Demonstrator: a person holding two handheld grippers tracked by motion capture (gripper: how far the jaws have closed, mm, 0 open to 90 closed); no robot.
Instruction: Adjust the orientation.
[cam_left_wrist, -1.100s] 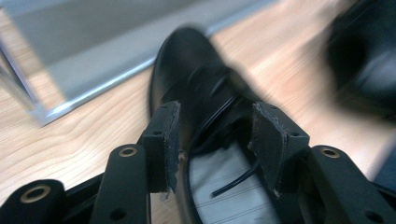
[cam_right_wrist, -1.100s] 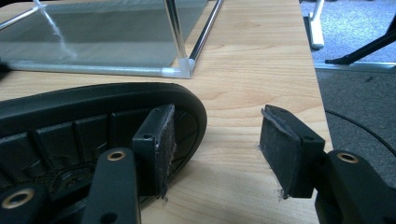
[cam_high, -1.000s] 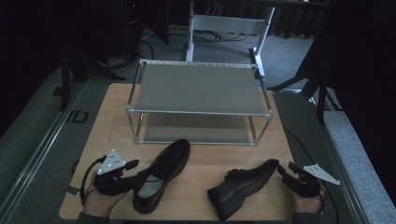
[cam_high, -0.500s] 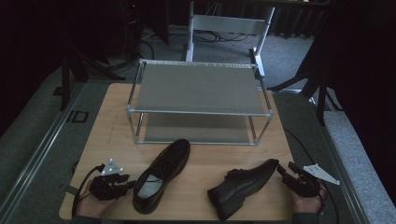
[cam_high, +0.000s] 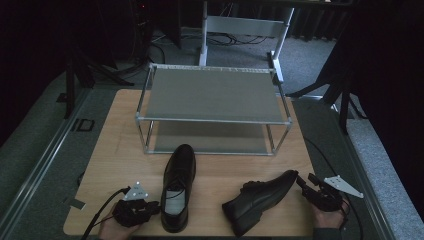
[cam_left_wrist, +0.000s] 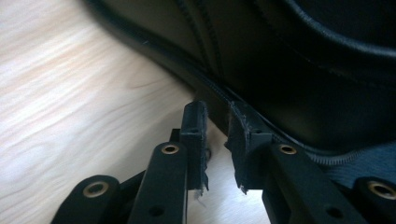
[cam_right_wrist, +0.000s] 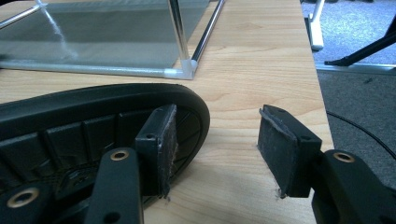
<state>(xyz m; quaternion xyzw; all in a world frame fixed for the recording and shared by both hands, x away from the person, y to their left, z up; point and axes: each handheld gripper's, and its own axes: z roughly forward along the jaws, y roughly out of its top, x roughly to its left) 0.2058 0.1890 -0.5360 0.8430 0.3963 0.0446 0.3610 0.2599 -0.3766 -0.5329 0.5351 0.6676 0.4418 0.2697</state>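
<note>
The light wooden worktop (cam_high: 115, 150) spreads over the middle of the high view, and the two-tier metal-framed shoe rack with grey shelves (cam_high: 212, 95) stands at its centre-top with both shelves bare, so, judging that the shoes are meant for it, nothing has been placed yet. Below the rack, at lower centre, the upright black leather lace-up shoe (cam_high: 178, 187) rests on its sole, toe pointing up the frame toward the rack. To its right, the second black leather shoe lying on its side (cam_high: 260, 197) shows its ribbed sole. At lower left the left tool (cam_left_wrist: 215, 123) sits low against the upright shoe's flank, its jaws only a narrow gap apart at the welt, gripping nothing. At lower right the right tool (cam_right_wrist: 217, 140) stands wide open, one jaw against the tipped shoe's sole near the toe, the other out over bare wood. Both shoes remain to be grasped and shelved.
</note>
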